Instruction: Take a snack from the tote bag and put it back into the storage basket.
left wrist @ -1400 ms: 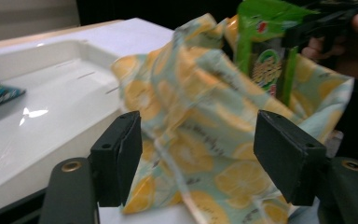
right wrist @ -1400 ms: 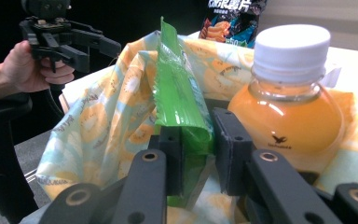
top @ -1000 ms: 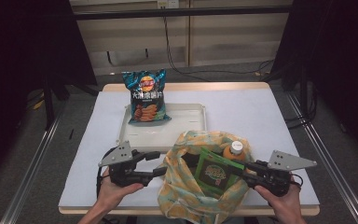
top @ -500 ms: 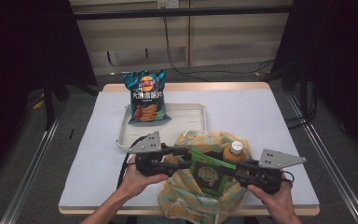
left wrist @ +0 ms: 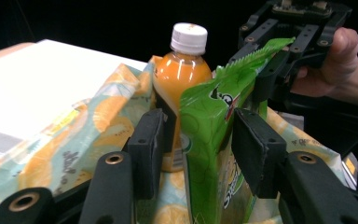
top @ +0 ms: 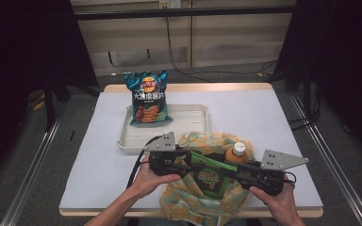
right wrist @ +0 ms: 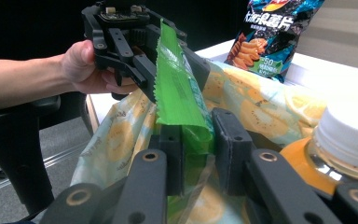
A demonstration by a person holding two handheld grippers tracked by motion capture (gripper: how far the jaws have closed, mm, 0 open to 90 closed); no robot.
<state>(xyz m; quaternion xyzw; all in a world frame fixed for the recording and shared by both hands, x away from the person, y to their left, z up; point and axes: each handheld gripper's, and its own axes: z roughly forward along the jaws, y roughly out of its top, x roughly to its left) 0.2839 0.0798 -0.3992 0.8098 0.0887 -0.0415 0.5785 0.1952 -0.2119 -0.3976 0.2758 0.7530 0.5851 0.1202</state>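
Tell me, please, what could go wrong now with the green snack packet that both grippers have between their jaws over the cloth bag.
1. The left gripper has its jaws around the green packet but not pressed on it, while the right gripper pinches only the edge; the packet may slip or tear.
2. The orange juice bottle stands right behind the packet in the cloth bag; a jaw could knock it over.

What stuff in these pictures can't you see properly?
- Bottle: its lower half is hidden inside the cloth bag in every view; the right gripper view cuts it off at the edge.
- Green packet: its bottom is sunk in the bag; the print is too small in the high view.
- Chips bag: the top is cut off in the right gripper view.
- Tray: partly covered by the chips bag.
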